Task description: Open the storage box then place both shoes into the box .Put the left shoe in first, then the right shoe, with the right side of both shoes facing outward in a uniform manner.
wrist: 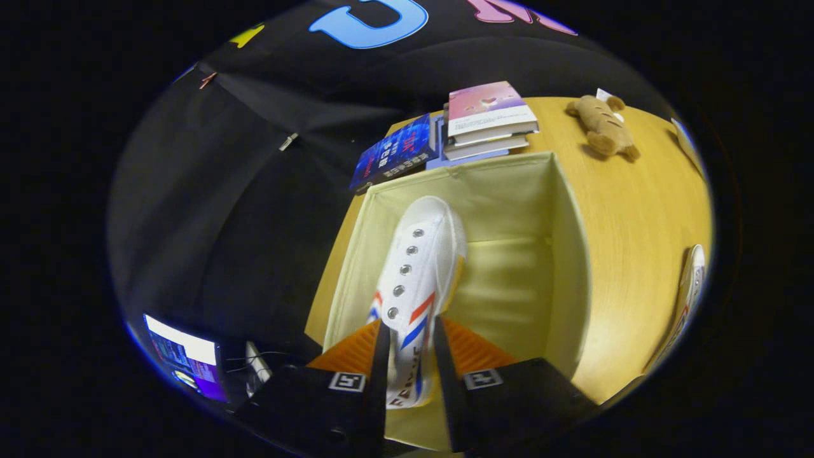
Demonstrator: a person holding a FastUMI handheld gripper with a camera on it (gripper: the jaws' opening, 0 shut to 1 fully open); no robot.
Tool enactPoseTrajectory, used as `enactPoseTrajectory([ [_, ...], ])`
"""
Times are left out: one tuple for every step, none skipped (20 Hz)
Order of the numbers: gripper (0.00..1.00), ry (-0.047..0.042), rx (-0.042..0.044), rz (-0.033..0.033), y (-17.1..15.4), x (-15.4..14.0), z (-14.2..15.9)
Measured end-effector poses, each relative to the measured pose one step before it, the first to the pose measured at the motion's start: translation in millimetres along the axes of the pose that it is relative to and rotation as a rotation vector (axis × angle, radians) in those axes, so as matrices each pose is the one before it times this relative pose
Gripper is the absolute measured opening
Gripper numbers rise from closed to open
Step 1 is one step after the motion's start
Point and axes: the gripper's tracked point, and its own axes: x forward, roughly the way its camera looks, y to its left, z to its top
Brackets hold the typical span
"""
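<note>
The gripper (410, 346) is clamped on a white shoe (420, 267), both fingers pressing its heel end, toe pointing to twelve o'clock inside the open storage box (566, 254) on the wooden table (636, 210). The second shoe (690, 286) lies at three o'clock. Books (486, 117) and a stuffed toy (604, 127) sit beyond the box.

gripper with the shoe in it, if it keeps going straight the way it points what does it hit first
Probably the storage box: the gripper, shut on the white shoe, aims into it, so the shoe's toe would likely meet the box's inside first, though depth is unclear.
</note>
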Motion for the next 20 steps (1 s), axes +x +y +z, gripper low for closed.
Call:
enactPoseTrajectory([
  [0.64, -0.00503, -0.01521, 0.00106, -2.06, -1.44, 1.01],
  [0.82, -0.00532, -0.01227, 0.00065, -1.32, -0.44, 2.93],
  [0.95, -0.00822, -0.00589, 0.00213, -0.16, -2.34, 1.61],
  [0.96, -0.01002, -0.00259, -0.00291, -0.57, -3.54, 1.95],
  [0.98, -0.00861, -0.00645, -0.00358, -2.68, -4.61, 2.12],
  [0.99, -0.01063, -0.00415, 0.00634, 0.15, -5.65, 2.01],
  [0.98, -0.02108, -0.01188, -0.01179, -3.32, -5.94, 4.08],
  [0.99, -0.01981, -0.0135, -0.00208, -5.59, -7.06, 2.8],
  [0.99, -0.01689, -0.00948, -0.00097, -2.97, -8.53, 3.28],
  [0.99, -0.0274, -0.00877, 0.00002, -4.06, -10.35, 4.05],
  [0.99, -0.02749, -0.0123, -0.00062, -5.22, -12.78, 5.35],
  [0.99, -0.03069, -0.01407, -0.01208, -9.24, -12.81, 5.83],
  [0.99, -0.0335, -0.01318, -0.01883, -11.86, -13.48, 5.6],
  [0.99, -0.03108, -0.01043, -0.02242, -14.2, -14.45, 5.52],
  [0.99, -0.02736, -0.00958, -0.03404, -17.0, -14.49, 4.47],
  [0.99, -0.01964, -0.00607, -0.04519, -20.9, -14.04, 2.88],
  [0.99, -0.01888, -0.00232, -0.04466, -21.25, -11.89, 2.1],
  [0.99, -0.01594, 0.00584, -0.04803, -25.28, -13.77, 1.62],
  [0.99, -0.00507, 0.00921, -0.0466, -23.74, -10.79, -1.13],
  [0.99, -0.00121, 0.00463, -0.05127, -26.23, -6.16, -4.9],
])
